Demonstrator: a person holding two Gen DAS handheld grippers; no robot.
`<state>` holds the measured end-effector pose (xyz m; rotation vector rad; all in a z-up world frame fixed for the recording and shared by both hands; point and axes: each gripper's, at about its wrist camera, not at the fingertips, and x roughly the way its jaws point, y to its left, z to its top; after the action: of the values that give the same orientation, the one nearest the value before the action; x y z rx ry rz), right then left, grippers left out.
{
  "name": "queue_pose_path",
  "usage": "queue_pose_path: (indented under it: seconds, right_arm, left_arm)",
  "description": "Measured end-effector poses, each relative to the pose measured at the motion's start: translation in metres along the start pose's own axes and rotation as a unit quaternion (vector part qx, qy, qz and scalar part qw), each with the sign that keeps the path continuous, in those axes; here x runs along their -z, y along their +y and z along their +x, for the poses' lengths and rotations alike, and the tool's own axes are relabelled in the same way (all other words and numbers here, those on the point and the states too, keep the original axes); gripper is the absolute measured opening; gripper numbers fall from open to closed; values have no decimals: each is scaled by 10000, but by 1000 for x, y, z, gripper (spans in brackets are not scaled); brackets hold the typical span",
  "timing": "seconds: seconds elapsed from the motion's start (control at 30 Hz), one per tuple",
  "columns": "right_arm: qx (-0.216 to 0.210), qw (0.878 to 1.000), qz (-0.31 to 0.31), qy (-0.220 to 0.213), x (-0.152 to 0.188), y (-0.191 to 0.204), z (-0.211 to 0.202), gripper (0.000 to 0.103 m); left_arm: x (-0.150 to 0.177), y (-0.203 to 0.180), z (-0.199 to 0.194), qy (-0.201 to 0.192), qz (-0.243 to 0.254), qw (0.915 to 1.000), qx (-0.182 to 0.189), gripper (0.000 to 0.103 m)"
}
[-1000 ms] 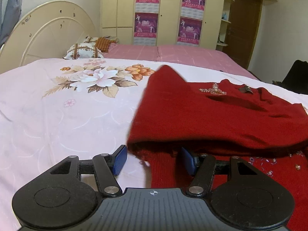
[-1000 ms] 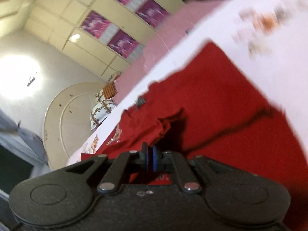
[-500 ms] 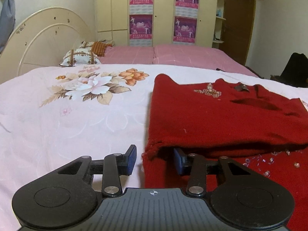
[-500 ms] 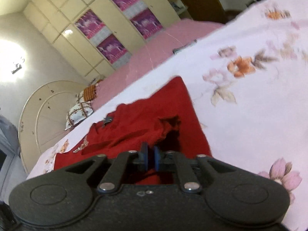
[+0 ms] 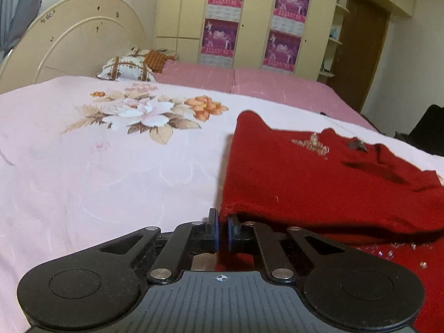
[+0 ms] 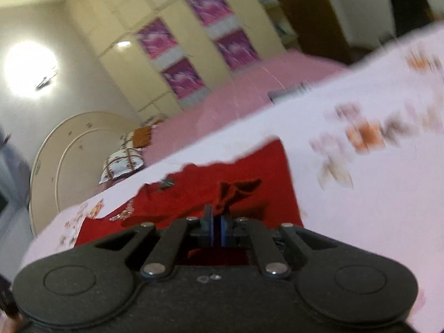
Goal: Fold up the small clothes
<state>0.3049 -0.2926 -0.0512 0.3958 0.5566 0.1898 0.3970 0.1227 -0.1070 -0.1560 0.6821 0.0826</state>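
A red knitted sweater (image 5: 305, 177) with a beaded motif (image 5: 313, 143) lies folded over on the pink floral bedsheet (image 5: 111, 166). My left gripper (image 5: 221, 222) sits at the sweater's near left corner. Its jaws are closing, and the blue pads pinch the red edge between them. In the right wrist view the sweater (image 6: 263, 194) lies ahead. My right gripper (image 6: 217, 222) is closing on a bunched fold of red fabric that stands up between its pads. That view is blurred by motion.
A pillow (image 5: 125, 68) and a cream headboard (image 5: 77, 47) stand at the far left. Beyond the bed are a wardrobe with purple posters (image 5: 249, 19) and a brown door (image 5: 358, 50). The floral sheet stretches wide to the left of the sweater.
My left jaws went from wide open around the sweater's corner to pinched on it. My right gripper rolled and lifted a little, keeping the red fold between its pads.
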Motion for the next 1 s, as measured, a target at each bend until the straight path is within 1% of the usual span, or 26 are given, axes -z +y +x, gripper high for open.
queue_pose_path:
  seconds: [0.07,0.13,0.17,0.2,0.27,0.3,0.33,0.37,0.4,0.47,0.57,0.67,0.77,0.8,0.83,0.87,0.9,0.93,1.0]
  right_arm:
    - [-62,9984,-558,-83,-11,16,2,5]
    - [-275,9951,-876,-356,-24,29,-7,5]
    - [-243,9937,-990,-459,-28,32,-10,5]
    - [-101,9946,-957,-393,-28,29,-9,5]
    - [265,9986,-435,136,-19,2,5,5]
    - [530,9973,-199,472,-9,-13,14,5]
    - [610,9957,-45,689,-1,-24,19,5]
    - [567,9952,11,797,6,-31,21,5]
    - [530,9954,82,796,11,-35,21,6]
    - [484,9961,160,722,14,-37,21,6]
    - [511,9968,109,609,13,-34,21,6]
    - [428,9984,-95,353,8,-24,14,6]
    - [283,9991,-314,-60,-4,-13,3,6]
    - [274,9985,-442,-174,-6,-11,0,6]
    - [332,9979,-534,-181,-4,-12,1,6]
    - [490,9975,-507,46,0,-16,10,6]
    - [687,9959,-329,484,5,-25,24,6]
    - [667,9952,-208,678,9,-31,32,6]
    - [643,9957,-252,625,10,-30,31,8]
  left_arm:
    - [1,0,-1,-32,-9,10000,-8,6]
    - [2,-1,-1,-44,-8,10000,-21,6]
    - [3,-2,0,-43,-15,10000,-32,6]
    - [4,-2,0,-48,-47,10000,-35,6]
    - [4,-1,0,-48,-65,10000,-41,6]
    - [4,-2,0,-40,-31,10000,-45,6]
    - [4,-3,0,-34,5,10000,-51,6]
    - [4,-3,0,-29,28,10000,-51,6]
    - [3,-3,0,-23,33,10000,-46,6]
    - [3,-3,0,-10,68,10000,-35,6]
    - [3,-3,0,-1,129,9999,-31,6]
    - [3,-3,1,-6,107,9999,-21,6]
    - [4,-3,1,-28,113,9999,-19,6]
    - [4,-3,1,-29,115,9999,-15,6]
    - [4,-3,1,-26,114,9999,-8,6]
    - [4,-3,1,-20,117,9999,-3,6]
    - [4,-3,2,-14,126,9999,-2,6]
    - [3,-3,1,1,161,9999,11,6]
    - [2,-2,-2,54,303,9995,90,9]
